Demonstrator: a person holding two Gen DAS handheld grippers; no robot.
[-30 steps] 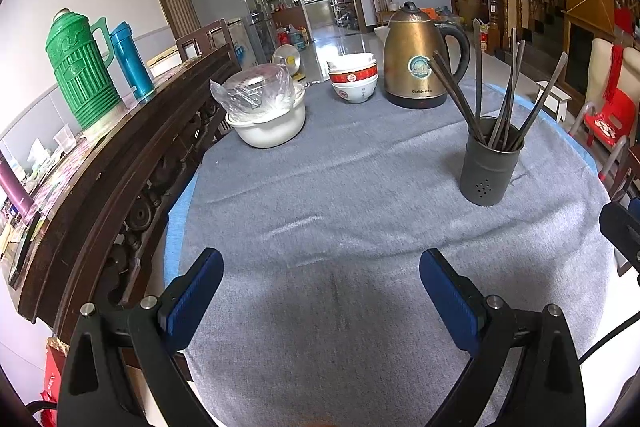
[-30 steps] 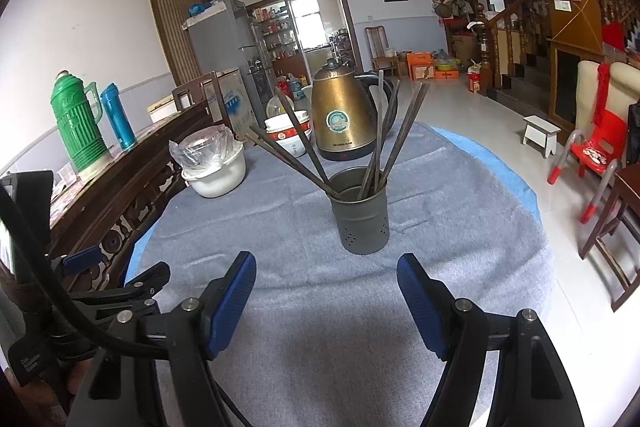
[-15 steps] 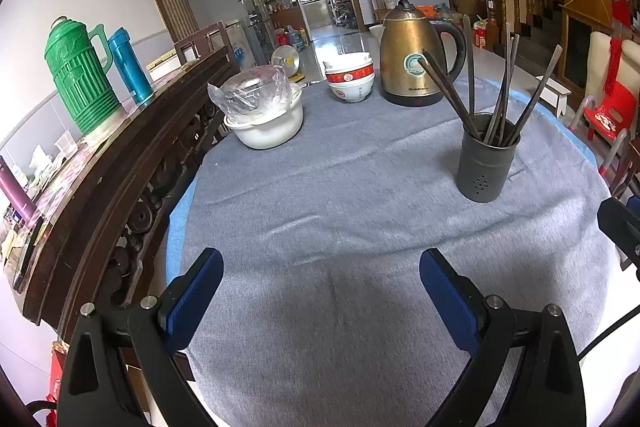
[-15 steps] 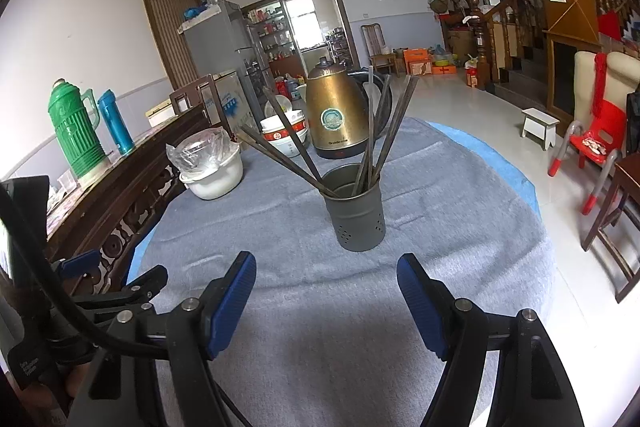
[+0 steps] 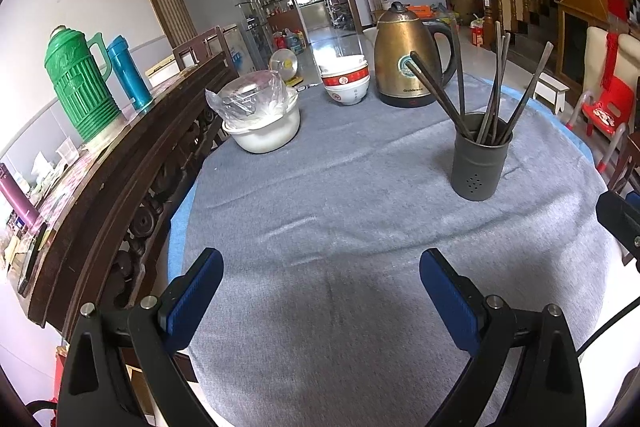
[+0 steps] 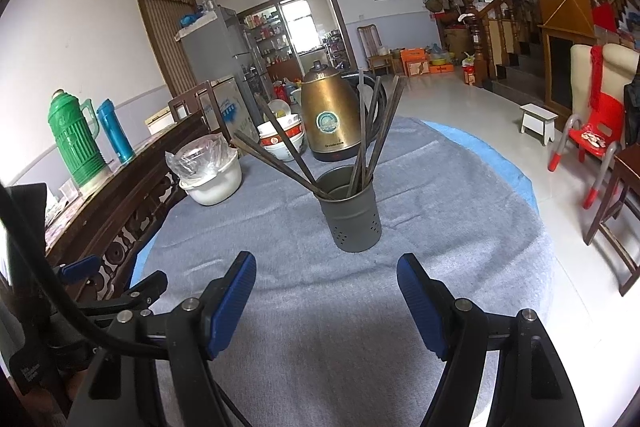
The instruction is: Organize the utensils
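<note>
Left wrist view: left gripper (image 5: 320, 283) held wide apart over bare grey cloth (image 5: 360, 227), nothing between the blue pads, same as a second before. Utensil holder (image 5: 478, 165) seen ahead to the right, chopsticks (image 5: 494, 95) standing in it, kettle (image 5: 406, 61) behind; barely shifted in frame.

Right wrist view: right gripper (image 6: 326, 293) likewise spread wide and empty, unchanged. Utensil holder (image 6: 352, 213) found straight ahead beyond the fingertips, slightly lower in frame than earlier, apart from the pads.

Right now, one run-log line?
left tongs: open, empty | right tongs: open, empty | chopsticks: in holder | cloth: bare ahead
</note>
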